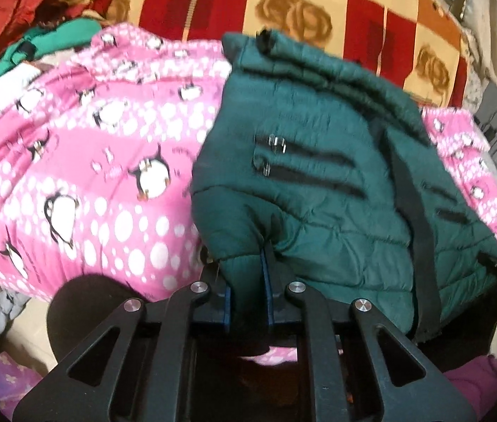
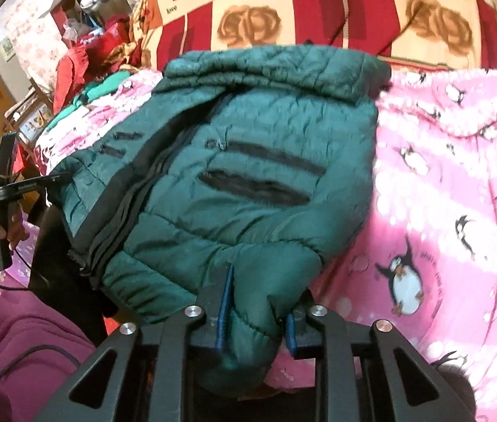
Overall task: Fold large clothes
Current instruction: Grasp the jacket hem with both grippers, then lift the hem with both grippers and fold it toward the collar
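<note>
A dark green quilted puffer jacket (image 1: 318,161) lies on a pink penguin-print blanket (image 1: 83,147), front up, with black zip pockets and a black centre placket. My left gripper (image 1: 248,274) is shut on the jacket's near left hem corner. In the right wrist view the jacket (image 2: 248,161) fills the middle, collar at the far end. My right gripper (image 2: 259,302) is shut on a thick bunch of the jacket's near right corner. The left gripper also shows in the right wrist view (image 2: 51,179), at the jacket's left edge.
A red, orange and cream checked blanket (image 1: 301,3) with rose prints lies behind. A pile of red and green clothes (image 1: 37,17) sits at the far left. The person's maroon sleeve (image 2: 19,334) is at the near left. Room furniture (image 2: 19,52) stands beyond the bed.
</note>
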`<state>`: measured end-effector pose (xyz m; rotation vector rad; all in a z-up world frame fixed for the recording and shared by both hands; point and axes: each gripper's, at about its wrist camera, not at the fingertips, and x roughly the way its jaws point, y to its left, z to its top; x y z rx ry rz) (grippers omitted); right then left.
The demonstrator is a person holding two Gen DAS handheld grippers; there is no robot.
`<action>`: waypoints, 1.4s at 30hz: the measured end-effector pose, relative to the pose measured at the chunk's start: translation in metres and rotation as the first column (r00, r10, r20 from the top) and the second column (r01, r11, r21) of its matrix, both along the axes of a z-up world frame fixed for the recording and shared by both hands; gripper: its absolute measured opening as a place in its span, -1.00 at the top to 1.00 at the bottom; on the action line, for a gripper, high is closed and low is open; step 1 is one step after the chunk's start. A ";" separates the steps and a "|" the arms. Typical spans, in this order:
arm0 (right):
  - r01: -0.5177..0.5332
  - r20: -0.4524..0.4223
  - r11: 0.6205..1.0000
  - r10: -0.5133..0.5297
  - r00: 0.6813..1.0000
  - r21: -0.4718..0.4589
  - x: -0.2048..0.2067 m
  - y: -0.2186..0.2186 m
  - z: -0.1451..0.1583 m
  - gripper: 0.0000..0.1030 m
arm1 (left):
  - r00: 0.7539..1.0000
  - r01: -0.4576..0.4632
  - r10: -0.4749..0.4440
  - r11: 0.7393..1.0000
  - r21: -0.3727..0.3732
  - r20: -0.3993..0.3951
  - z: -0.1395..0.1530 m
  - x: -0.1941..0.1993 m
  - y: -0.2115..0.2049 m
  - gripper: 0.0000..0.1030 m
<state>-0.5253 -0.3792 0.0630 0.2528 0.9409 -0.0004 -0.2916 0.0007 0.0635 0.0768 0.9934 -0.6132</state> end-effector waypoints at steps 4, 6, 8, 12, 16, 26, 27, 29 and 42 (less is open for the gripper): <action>0.024 0.052 0.999 -0.025 0.998 0.029 0.000 -0.011 0.016 0.56 | 0.998 -0.009 0.012 0.999 -0.042 0.064 0.020 0.003 -0.001 0.76; 0.039 0.077 0.998 -0.042 0.996 0.039 0.001 -0.016 0.025 0.56 | 0.995 -0.012 0.017 0.998 -0.059 0.099 0.032 0.005 -0.004 0.76; 0.050 0.102 0.998 -0.054 0.993 0.043 0.003 -0.021 0.033 0.56 | 0.992 -0.011 0.019 0.998 -0.066 0.121 0.040 0.006 -0.005 0.76; 0.063 0.137 0.997 -0.068 0.988 0.044 0.010 -0.026 0.045 0.56 | 0.989 -0.020 0.033 0.996 -0.088 0.146 0.054 0.015 -0.012 0.76; 0.084 0.167 0.996 -0.088 0.982 0.030 0.019 -0.032 0.056 0.56 | 0.986 -0.028 0.045 0.994 -0.107 0.162 0.063 0.023 -0.018 0.76; 0.147 0.214 0.988 -0.152 0.965 0.042 0.046 -0.057 0.071 0.56 | 0.978 -0.054 0.079 0.990 -0.132 0.192 0.077 0.045 -0.034 0.76; 0.154 0.218 0.987 -0.159 0.963 0.042 0.049 -0.061 0.072 0.56 | 0.978 -0.059 0.084 0.989 -0.138 0.191 0.078 0.047 -0.035 0.76; 0.166 0.225 0.985 -0.171 0.959 0.044 0.054 -0.065 0.074 0.56 | 0.978 -0.069 0.097 0.987 -0.148 0.187 0.080 0.052 -0.037 0.76; 0.237 0.268 0.971 -0.233 0.935 0.020 0.095 -0.089 0.091 0.56 | 0.953 -0.120 0.161 0.979 -0.165 0.257 0.092 0.083 -0.064 0.75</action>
